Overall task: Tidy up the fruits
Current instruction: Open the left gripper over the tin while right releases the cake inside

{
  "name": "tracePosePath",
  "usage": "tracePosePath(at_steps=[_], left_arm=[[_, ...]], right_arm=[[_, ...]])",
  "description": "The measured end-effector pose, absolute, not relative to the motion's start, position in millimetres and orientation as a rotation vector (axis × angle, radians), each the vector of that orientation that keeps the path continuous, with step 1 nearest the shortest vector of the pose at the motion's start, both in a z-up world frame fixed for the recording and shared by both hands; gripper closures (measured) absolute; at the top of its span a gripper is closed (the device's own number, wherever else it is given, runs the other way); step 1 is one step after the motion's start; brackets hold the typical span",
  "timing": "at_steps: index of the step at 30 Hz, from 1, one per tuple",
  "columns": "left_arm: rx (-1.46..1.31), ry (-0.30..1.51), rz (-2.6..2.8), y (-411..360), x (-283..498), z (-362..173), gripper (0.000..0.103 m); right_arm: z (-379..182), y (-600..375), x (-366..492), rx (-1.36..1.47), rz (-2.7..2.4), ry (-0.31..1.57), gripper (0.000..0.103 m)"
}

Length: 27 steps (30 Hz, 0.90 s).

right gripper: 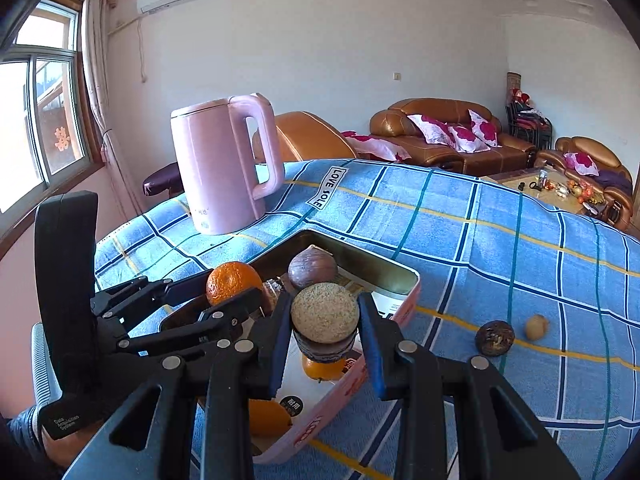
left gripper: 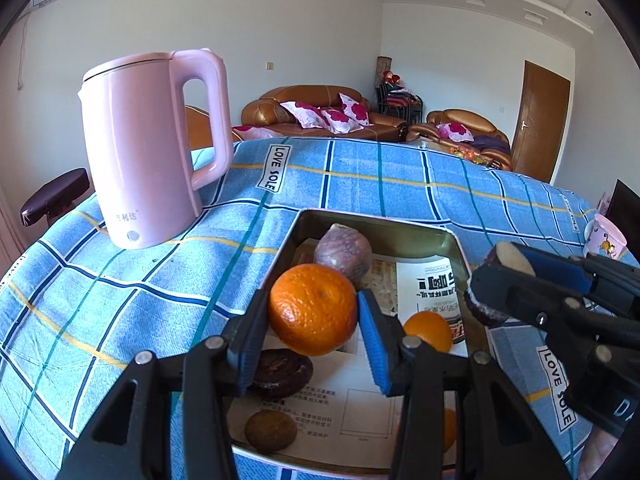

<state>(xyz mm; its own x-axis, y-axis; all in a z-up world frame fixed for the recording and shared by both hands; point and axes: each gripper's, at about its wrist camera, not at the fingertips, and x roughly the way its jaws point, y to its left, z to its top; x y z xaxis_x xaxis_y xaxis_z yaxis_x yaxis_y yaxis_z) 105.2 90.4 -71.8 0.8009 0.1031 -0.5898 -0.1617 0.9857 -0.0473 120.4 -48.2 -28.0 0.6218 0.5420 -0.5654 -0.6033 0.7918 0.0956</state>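
Left tongs point(left gripper: 314, 322) squeeze a big orange point(left gripper: 313, 309) between their blue pads point(left gripper: 374, 344). They are open just as wide as the orange. They hold it up over the tin box point(left gripper: 384, 227).

Right tongs point(right gripper: 324, 334) are closed most of the way on a dark fruit with a pale, flat, cut top point(right gripper: 324, 313). It sits tight between both pads, and it is over the near side of the tin box too.

Inside the tin box there is printed paper point(left gripper: 430, 292) on the bottom. A purple round fruit point(left gripper: 343, 252) lies near the far wall. A small orange point(left gripper: 428, 330) lies beside the paper's dark letters. A dark round fruit point(left gripper: 280, 372) and a brown round one point(left gripper: 271, 430) lie near the front. One more bit of orange point(left gripper: 450, 428) peeks out behind the left tongs.

The tin box sits on a desk with a blue checked cloth point(right gripper: 480, 240). Two small fruits are out on the cloth, well apart from the box: a dark wrinkly one point(right gripper: 495, 338) and a pale tan one point(right gripper: 537, 327), just beside each other. A pink kettle point(left gripper: 148, 148) stands upright on the cloth behind the box.
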Motion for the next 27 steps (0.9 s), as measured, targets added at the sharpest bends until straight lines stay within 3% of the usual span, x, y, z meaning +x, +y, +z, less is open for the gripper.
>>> tracePosePath(at_steps=[10, 15, 18, 20, 24, 27], left_arm=[[-0.113, 0.644, 0.145, 96, 106, -76, 0.054], [-0.092, 0.633, 0.149, 92, 103, -75, 0.047], [-0.093, 0.628, 0.152, 91, 101, -73, 0.040], [-0.092, 0.620, 0.172, 93, 100, -72, 0.025], [-0.112, 0.607, 0.169, 94, 96, -67, 0.015], [-0.110, 0.590, 0.177, 91, 94, -63, 0.008]], right_arm=[[-44, -40, 121, -0.122, 0.685, 0.659, 0.068], [-49, -37, 120, -0.126, 0.711, 0.680, 0.068], [-50, -39, 120, -0.114, 0.722, 0.679, 0.068], [-49, -42, 119, -0.104, 0.728, 0.675, 0.067], [-48, -52, 118, -0.094, 0.719, 0.661, 0.057], [-43, -65, 115, -0.092, 0.694, 0.637, 0.057]])
